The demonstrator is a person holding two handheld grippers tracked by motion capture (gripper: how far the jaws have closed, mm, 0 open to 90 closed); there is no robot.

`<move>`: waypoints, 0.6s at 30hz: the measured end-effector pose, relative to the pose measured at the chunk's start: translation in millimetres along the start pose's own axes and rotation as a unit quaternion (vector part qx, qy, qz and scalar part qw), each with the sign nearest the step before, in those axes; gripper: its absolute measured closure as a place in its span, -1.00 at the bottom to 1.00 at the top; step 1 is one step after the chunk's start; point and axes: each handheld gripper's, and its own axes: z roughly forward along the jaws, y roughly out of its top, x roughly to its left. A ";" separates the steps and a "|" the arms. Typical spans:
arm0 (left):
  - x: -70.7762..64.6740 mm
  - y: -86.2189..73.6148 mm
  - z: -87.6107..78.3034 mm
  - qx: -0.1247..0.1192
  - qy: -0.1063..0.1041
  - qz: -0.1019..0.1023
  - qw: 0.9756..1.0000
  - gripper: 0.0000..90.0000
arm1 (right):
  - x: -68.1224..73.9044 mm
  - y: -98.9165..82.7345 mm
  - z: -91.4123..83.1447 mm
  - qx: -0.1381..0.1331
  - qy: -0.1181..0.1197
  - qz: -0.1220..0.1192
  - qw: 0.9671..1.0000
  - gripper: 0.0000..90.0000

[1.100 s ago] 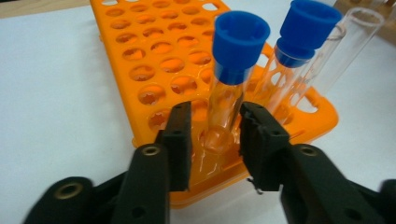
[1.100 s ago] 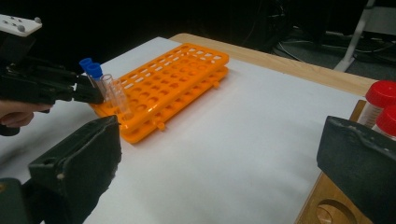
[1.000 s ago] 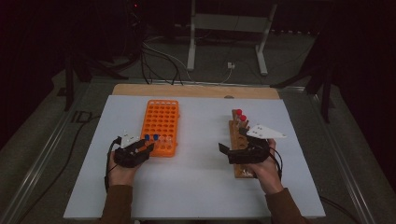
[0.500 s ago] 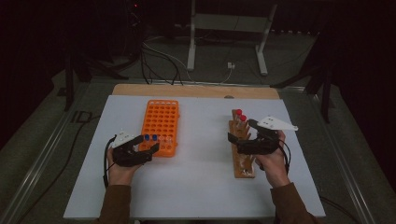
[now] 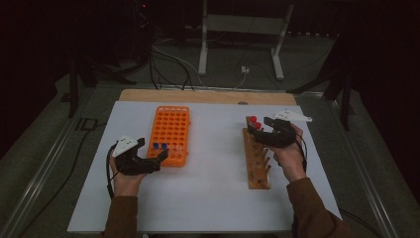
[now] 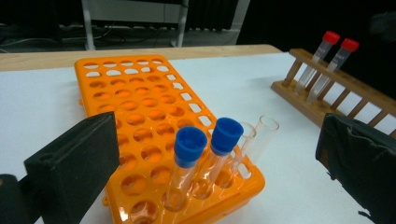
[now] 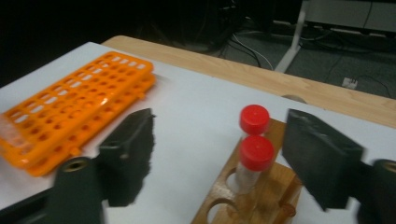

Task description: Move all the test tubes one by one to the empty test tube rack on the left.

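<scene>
Red-capped tubes (image 7: 254, 140) stand upright in the wooden rack (image 5: 257, 158), dead ahead of our right gripper (image 5: 265, 130), whose jaws have just been closing with the near tube between them, not yet pressed. Our left gripper (image 5: 159, 157) has just been opening and stands wide behind two blue-capped glass tubes (image 6: 205, 154) in the orange plastic rack (image 6: 135, 102).

Laboratory-type recording workspace. A white bench (image 5: 208, 198) carries an orange multi-well tube rack (image 5: 171, 134) just ahead of the left tongs (image 5: 151, 161), holding blue-capped tubes (image 6: 205, 154) and uncapped glass tubes (image 6: 259, 137). A wooden peg rack (image 5: 257, 161) below the right tongs (image 5: 262, 130) holds two red-capped tubes (image 7: 254, 140). Beyond both tongs, past the bench's far edge, lie floor cables (image 5: 168, 62) and a metal stand base (image 5: 240, 44) in a dark room.
</scene>
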 end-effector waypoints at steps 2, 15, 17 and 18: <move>0.9 0.5 -0.8 -0.005 -0.001 -0.005 1.000 -0.99 | -3.4 -1.9 6.1 0.009 -0.006 0.002 1.000 -0.23; 1.4 -0.4 1.7 -0.004 -0.001 -0.010 1.000 -0.99 | -14.8 -16.2 38.7 0.064 -0.034 0.025 0.997 0.45; 0.9 -0.7 1.9 -0.004 -0.001 -0.010 1.000 -0.99 | -13.8 -17.2 40.2 0.066 -0.033 0.025 0.997 0.54; 0.8 -0.7 1.9 -0.005 -0.002 -0.010 1.000 -0.99 | -13.5 -17.3 40.5 0.066 -0.032 0.026 0.997 0.55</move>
